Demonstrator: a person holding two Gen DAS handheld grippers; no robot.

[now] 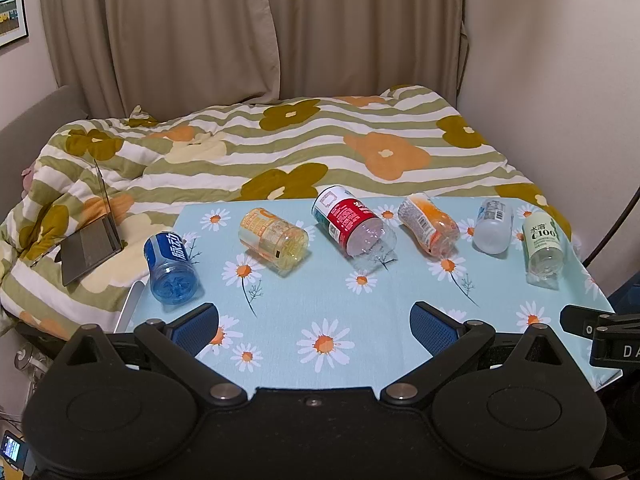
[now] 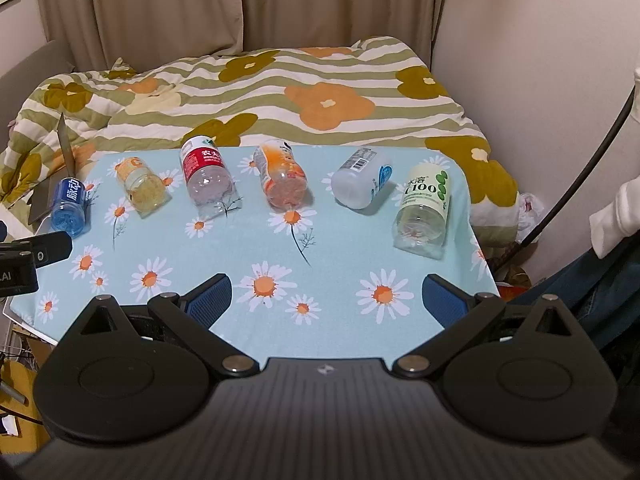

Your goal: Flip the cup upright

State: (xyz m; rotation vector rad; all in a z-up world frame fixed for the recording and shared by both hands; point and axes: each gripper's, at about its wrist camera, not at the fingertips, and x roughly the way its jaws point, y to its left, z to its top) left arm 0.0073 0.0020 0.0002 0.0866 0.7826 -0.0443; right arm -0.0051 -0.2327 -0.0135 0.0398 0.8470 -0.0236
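Several cut-bottle cups lie on their sides in a row across the daisy-print table (image 1: 320, 312): blue (image 1: 170, 266) (image 2: 70, 208), yellow (image 1: 274, 238) (image 2: 142, 184), red-label (image 1: 352, 222) (image 2: 206, 176), orange (image 1: 430, 226) (image 2: 282, 178), white (image 1: 494, 226) (image 2: 362, 180) and green-label C100 (image 1: 544, 246) (image 2: 424, 210). My left gripper (image 1: 316, 324) is open and empty, over the table's near edge, short of the cups. My right gripper (image 2: 328, 298) is open and empty, also over the near edge.
A bed with a flowered striped quilt (image 1: 320, 148) lies right behind the table. An open laptop (image 1: 94, 240) rests on the quilt at the left. Curtains and walls stand behind. A dark cable (image 2: 592, 148) runs along the right side.
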